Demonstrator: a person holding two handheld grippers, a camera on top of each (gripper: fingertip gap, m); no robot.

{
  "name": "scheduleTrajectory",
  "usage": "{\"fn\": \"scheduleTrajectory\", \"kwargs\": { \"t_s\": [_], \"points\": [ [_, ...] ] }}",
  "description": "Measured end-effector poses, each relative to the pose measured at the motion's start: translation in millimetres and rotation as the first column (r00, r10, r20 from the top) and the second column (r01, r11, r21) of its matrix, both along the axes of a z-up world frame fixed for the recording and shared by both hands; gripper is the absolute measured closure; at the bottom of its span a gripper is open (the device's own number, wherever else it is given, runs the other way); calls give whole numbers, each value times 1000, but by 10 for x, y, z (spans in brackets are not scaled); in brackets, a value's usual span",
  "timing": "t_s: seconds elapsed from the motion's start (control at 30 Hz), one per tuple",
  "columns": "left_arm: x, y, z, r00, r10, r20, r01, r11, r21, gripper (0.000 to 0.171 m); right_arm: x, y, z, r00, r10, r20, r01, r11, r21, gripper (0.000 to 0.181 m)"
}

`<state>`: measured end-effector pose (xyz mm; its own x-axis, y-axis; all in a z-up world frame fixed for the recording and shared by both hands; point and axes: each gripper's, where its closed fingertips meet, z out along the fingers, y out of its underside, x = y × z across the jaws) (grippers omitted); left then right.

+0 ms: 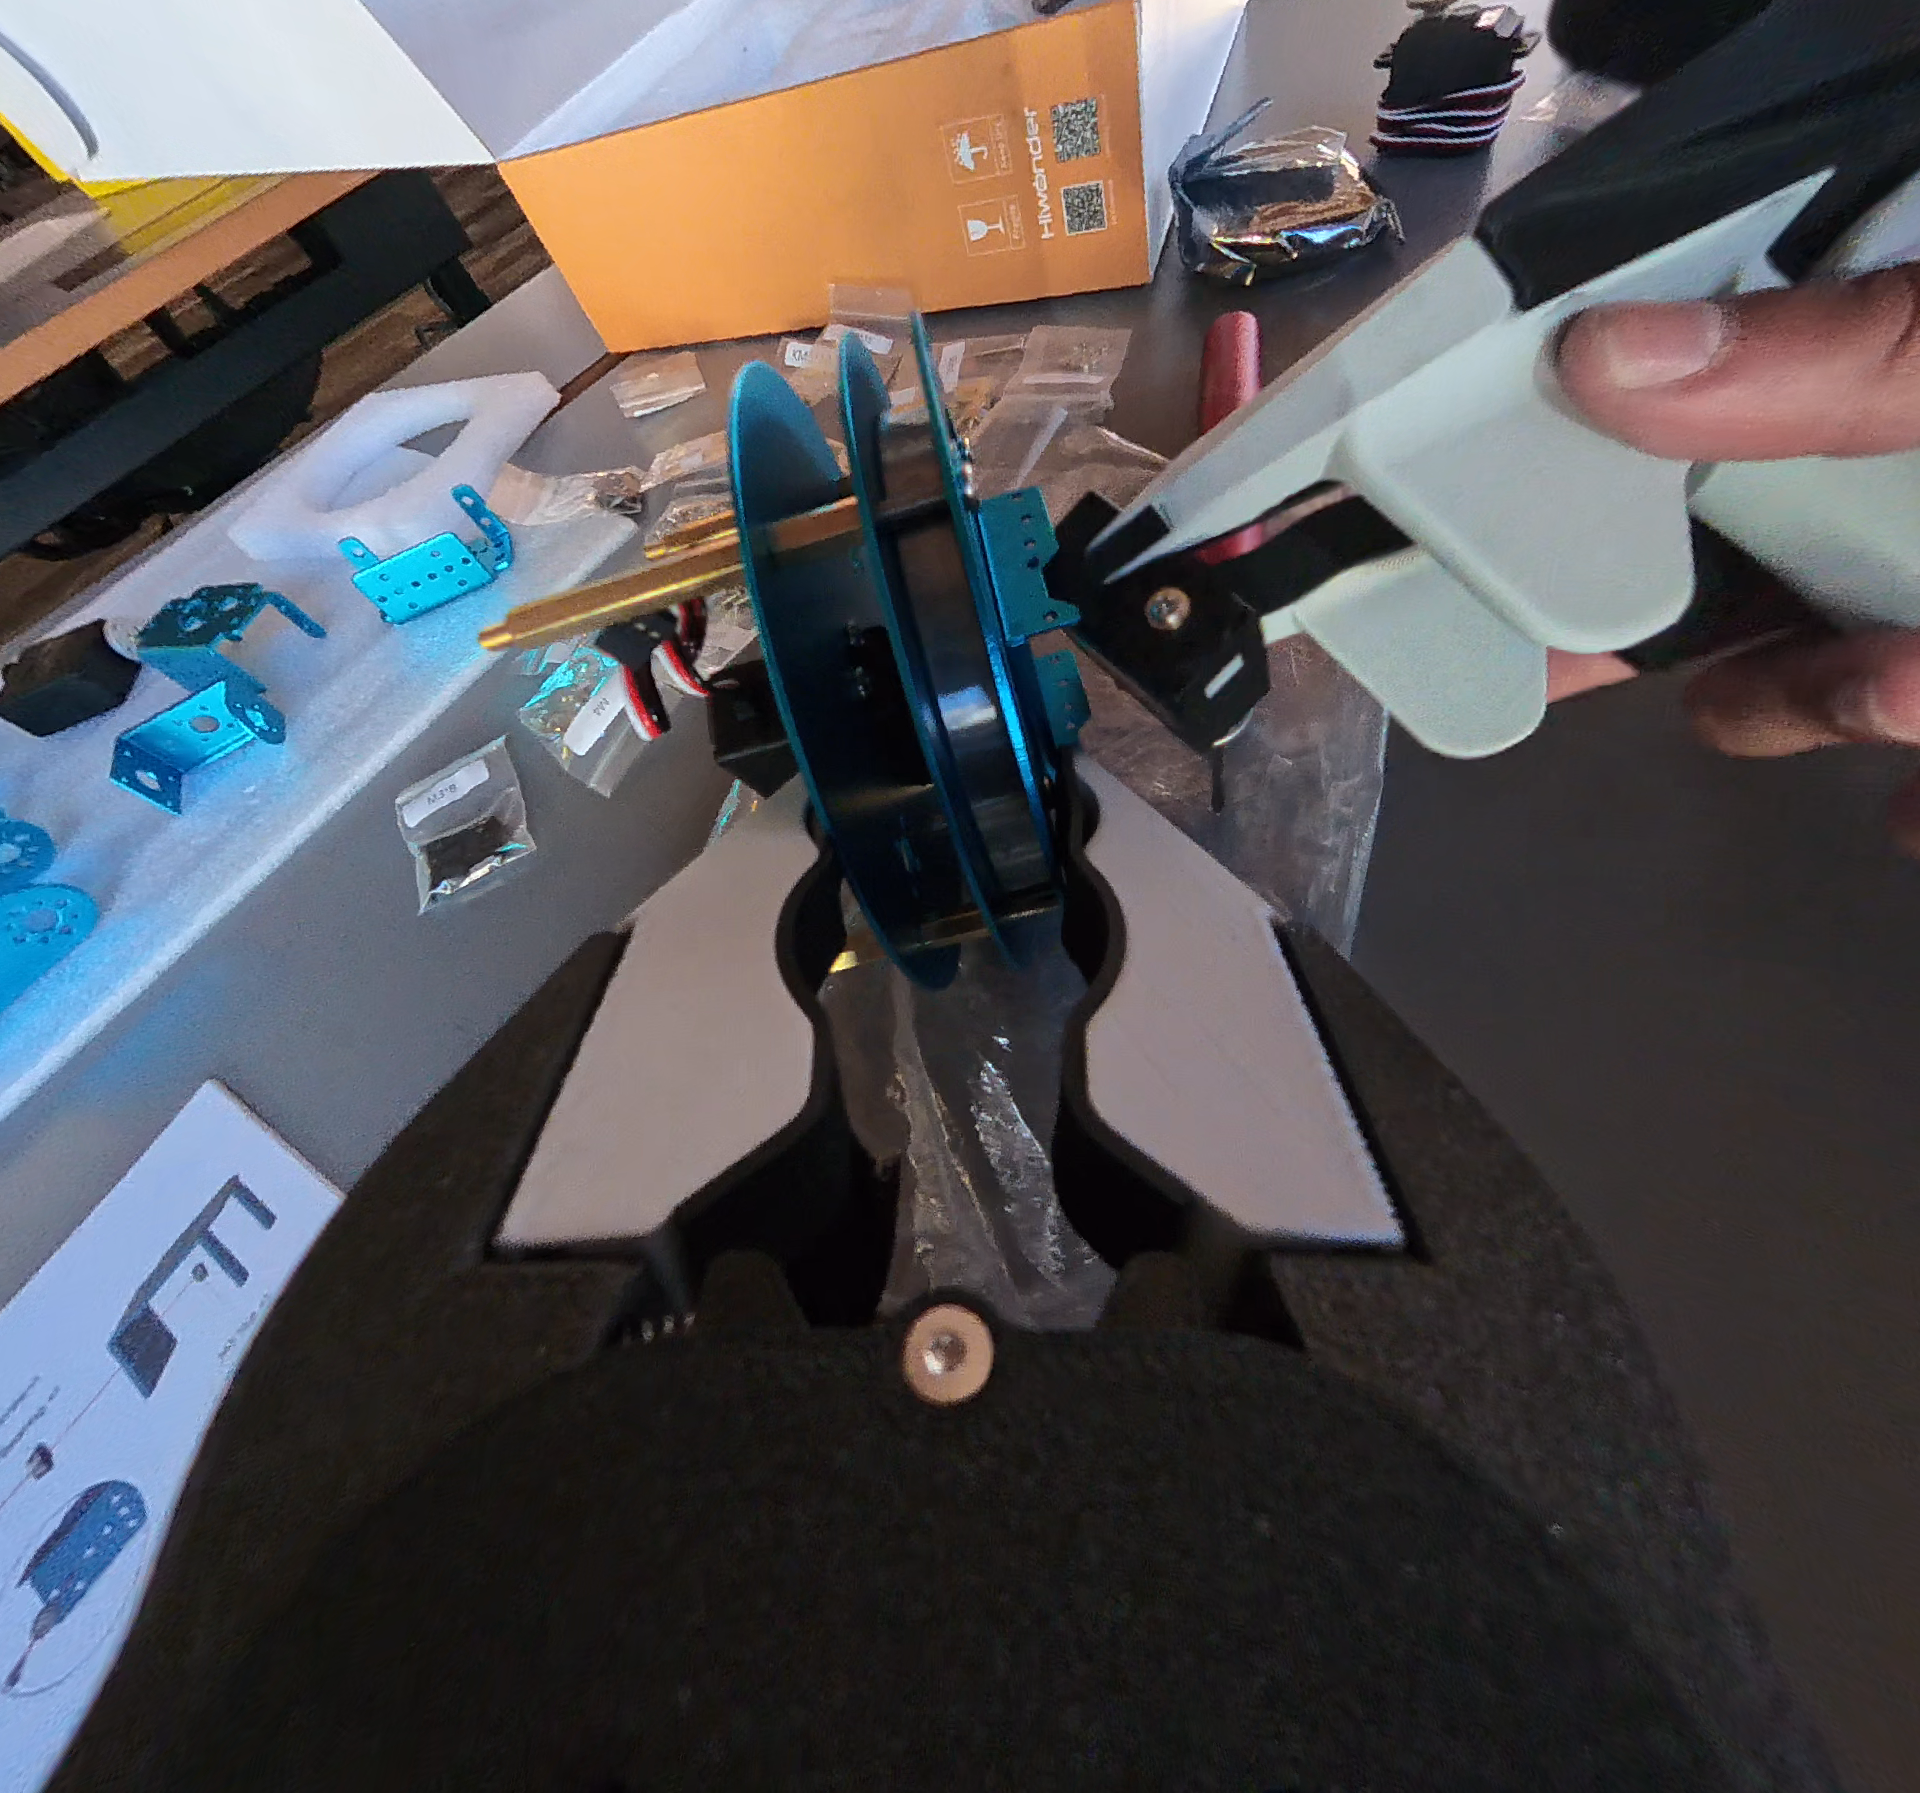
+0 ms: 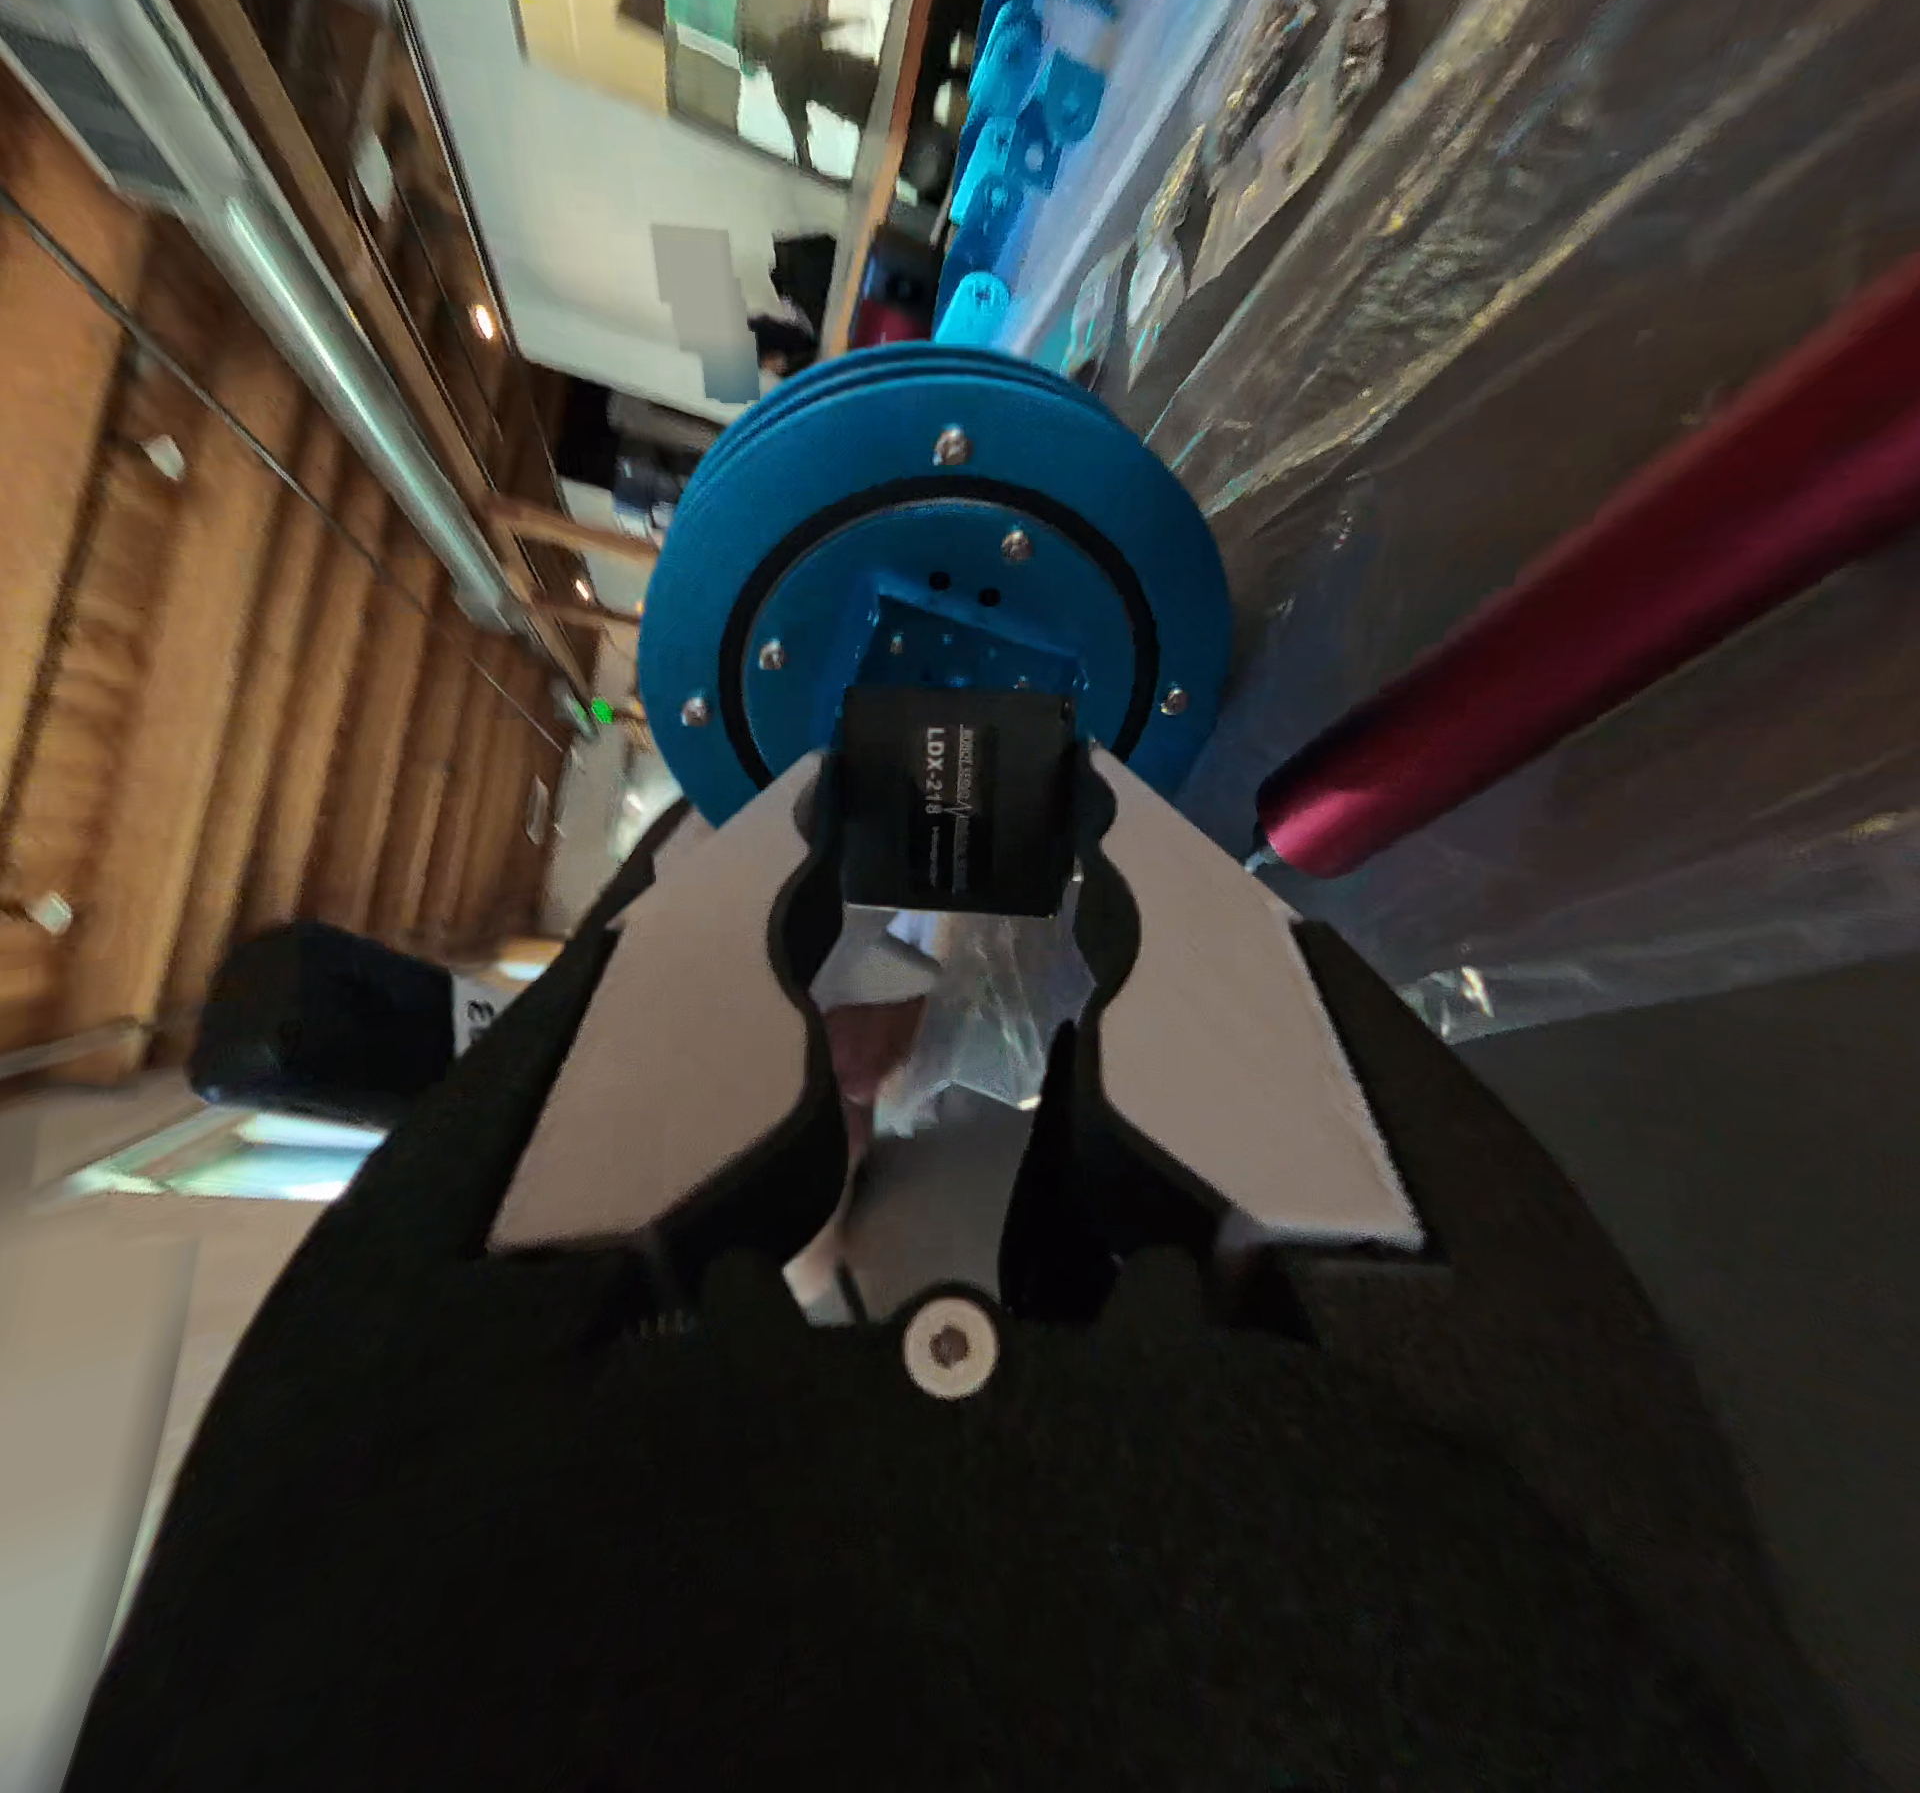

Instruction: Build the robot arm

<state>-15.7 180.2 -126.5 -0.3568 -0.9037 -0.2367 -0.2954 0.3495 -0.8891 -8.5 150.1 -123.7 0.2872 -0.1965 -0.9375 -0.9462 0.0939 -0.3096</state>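
Observation:
My left gripper (image 1: 945, 850) is shut on the rim of a blue round-plate assembly (image 1: 894, 663), holding it on edge above the table. Brass standoffs (image 1: 623, 605) stick out of its left side. A blue bracket (image 1: 1023, 548) sits on its right face. My right gripper (image 1: 1184, 590), held by a hand (image 1: 1714, 372), comes in from the right. It is shut on a black servo (image 1: 1164, 621) that touches the bracket. In the right wrist view my right gripper (image 2: 951, 808) grips the servo (image 2: 951, 839) in front of the bracket (image 2: 966, 631) and the blue plates (image 2: 831, 517).
An open orange box (image 1: 831, 185) stands behind. Blue brackets (image 1: 426, 569) lie on white foam at the left, with small parts bags (image 1: 468, 824) beside them. A printed sheet (image 1: 125, 1328) lies at the lower left. A red tool handle (image 2: 1610, 600) and a clear plastic bag (image 1: 977, 1120) lie on the table. My two grippers' fingertips are within a few centimetres of each other.

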Motion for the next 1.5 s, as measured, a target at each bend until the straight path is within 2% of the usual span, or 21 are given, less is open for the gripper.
{"fn": "scheduleTrajectory", "kwargs": {
  "t_s": [0.27, 0.6, 0.77, 1.1, 1.2, 1.3, 1.5],
  "points": [
    [-7, 9, -3, 1000, 23, -1, -23, 1000, -5, 134, 153, -2, -59, 942, -247, -229, 281, 950, 135, 140],
    [-13, 16, -5, 1000, 29, -4, -29, 1000, -11, 134, 39, 41, 18, 898, -337, -285, 398, 896, 196, 140],
    [-20, 17, -9, 1000, 25, -10, -25, 1000, -19, 134, 120, 16, 12, 889, -366, -274, 427, 880, 209, 140],
    [-35, 23, -10, 1000, 11, -1, -11, 1000, 12, 133, 61, 41, 8, 919, -316, -235, 367, 904, 220, 139],
    [-30, -29, -39, 1000, -20, 19, 18, 995, 95, 117, 85, 24, 9, 909, -331, -254, 392, 887, 244, 140],
    [-32, -47, -57, 1000, -24, 15, 23, 993, 115, 111, 107, 32, 12, 907, -340, -248, 398, 884, 244, 140],
    [-88, -37, -100, 995, -31, -92, 27, 999, -39, 93, 101, 38, 15, 918, -299, -260, 364, 897, 251, 140]
  ]
}}
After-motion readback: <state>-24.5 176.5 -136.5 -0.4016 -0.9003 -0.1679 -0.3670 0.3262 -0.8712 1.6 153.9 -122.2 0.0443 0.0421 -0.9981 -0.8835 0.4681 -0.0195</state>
